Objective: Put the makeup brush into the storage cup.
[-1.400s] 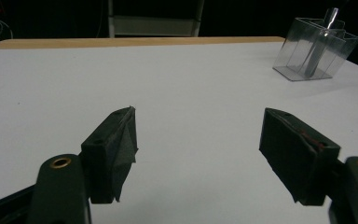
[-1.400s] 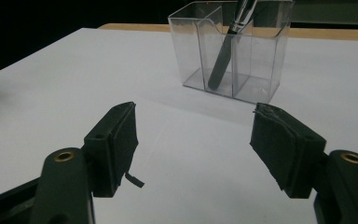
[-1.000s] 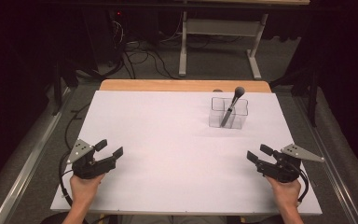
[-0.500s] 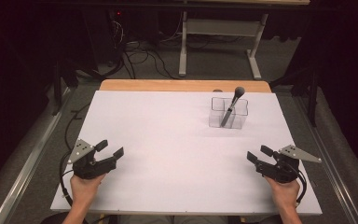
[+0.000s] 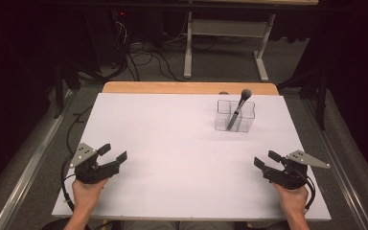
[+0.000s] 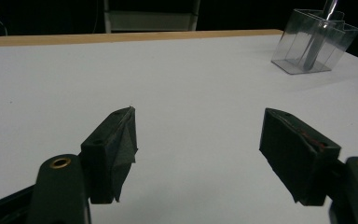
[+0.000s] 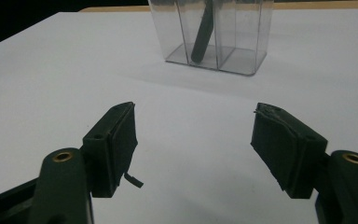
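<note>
As I am looking down from the high view, I am logging a white table [image 5: 182,158] with a clear compartmented holder [image 5: 235,116] standing toward its far right part, and a dark-handled brush [image 5: 238,108] leaning inside it, round head up and tilted to the right. Left gripper [image 5: 112,153] is sitting near the table's near left edge, jaws spread, gripping nothing; right gripper [image 5: 267,160] is sitting near the near right edge, jaws likewise spread and empty. Both are lying well apart from the holder. Going to the left gripper view, I am seeing the left gripper [image 6: 198,140] with its two black jaws standing wide over bare white surface, and the holder [image 6: 314,44] showing far off at upper right with the brush handle [image 6: 313,46] inside. Going to the right gripper view, I am seeing the right gripper [image 7: 193,140] with jaws parted, nothing between them, and the holder [image 7: 242,42] standing straight ahead, the brush handle [image 7: 203,39] slanting in a middle compartment.
</note>
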Demonstrator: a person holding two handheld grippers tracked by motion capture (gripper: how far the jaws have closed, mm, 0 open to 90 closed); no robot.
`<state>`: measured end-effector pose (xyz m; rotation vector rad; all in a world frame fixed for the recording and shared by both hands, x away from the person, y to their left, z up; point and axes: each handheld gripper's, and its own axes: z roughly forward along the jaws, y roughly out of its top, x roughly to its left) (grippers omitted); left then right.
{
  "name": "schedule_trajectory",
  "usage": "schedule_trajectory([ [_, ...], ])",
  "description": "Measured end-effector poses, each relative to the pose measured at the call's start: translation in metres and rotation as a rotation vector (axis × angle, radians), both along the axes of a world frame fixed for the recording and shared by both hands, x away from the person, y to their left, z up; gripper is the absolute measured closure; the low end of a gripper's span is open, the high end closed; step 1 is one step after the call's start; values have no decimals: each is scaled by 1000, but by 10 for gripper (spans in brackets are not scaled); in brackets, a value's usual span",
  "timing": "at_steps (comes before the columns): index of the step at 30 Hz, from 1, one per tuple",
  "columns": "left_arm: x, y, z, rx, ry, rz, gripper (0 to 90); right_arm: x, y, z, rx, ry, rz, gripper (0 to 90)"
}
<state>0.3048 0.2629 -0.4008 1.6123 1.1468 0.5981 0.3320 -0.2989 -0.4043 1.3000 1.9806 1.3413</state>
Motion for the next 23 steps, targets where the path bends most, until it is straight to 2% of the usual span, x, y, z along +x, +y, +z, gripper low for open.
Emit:
schedule_trajectory([
  [18,1,-3,-1,12,9,-11,274,0,0,-1,0,1,8,317],
  [23,0,1,-1,5,6,11,269,1,2,-1,-5,-3,5,318],
])
